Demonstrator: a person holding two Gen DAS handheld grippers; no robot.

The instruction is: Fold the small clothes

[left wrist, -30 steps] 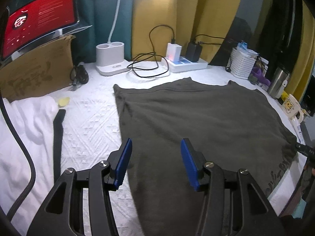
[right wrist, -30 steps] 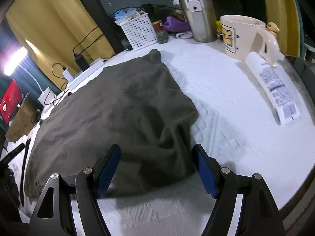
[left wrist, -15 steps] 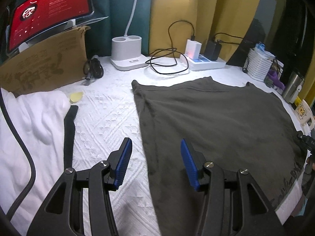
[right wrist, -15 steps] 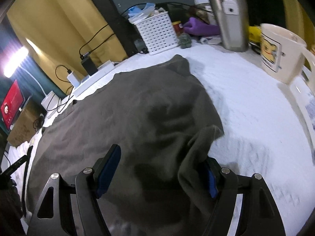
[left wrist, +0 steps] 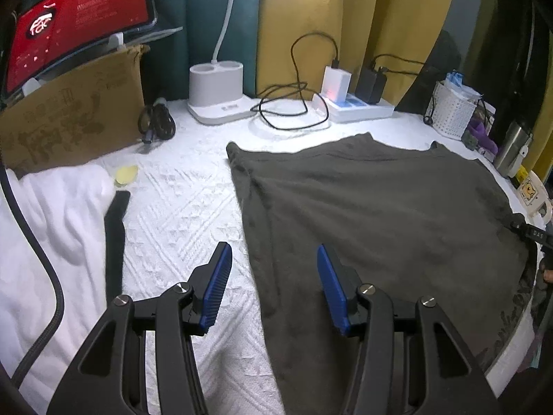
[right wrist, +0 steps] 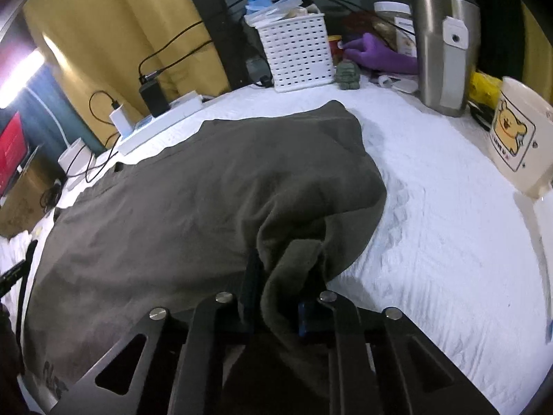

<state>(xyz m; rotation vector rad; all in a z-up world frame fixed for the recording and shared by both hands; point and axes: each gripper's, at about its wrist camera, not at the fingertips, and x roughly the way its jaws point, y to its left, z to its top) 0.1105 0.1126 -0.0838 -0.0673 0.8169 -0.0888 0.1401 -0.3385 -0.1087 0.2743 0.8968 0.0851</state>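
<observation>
Garment (left wrist: 373,214), olive-grey, lies spread flat over the white textured cover (left wrist: 179,207) of your worktop, filling its middle and reaching the near edge and the right edge. Faint dark lettering shows along its hem at the near right corner.

Your right tongs (right wrist: 278,287) are closing, and a bunched fold of the garment's right edge stands between the jaws, pinched by them and drawn up off the cover into a ridge.

Your left tongs (left wrist: 273,280) stand half spread with nothing between the blue pads (left wrist: 216,287). They hang above the garment's left edge near the near side of the worktop; whether they touch the cloth cannot be told.

Along the far edge: a white lamp base (left wrist: 217,93), a power strip (left wrist: 359,105) with chargers and a looped black cable. At the far right corner: a white perforated basket (right wrist: 297,53), a steel tumbler (right wrist: 446,45) and a cream bear-print mug (right wrist: 518,141). At the left edge: a crumpled white cloth (left wrist: 45,214), a black strap (left wrist: 115,238) beside it, a cardboard box (left wrist: 69,114).
</observation>
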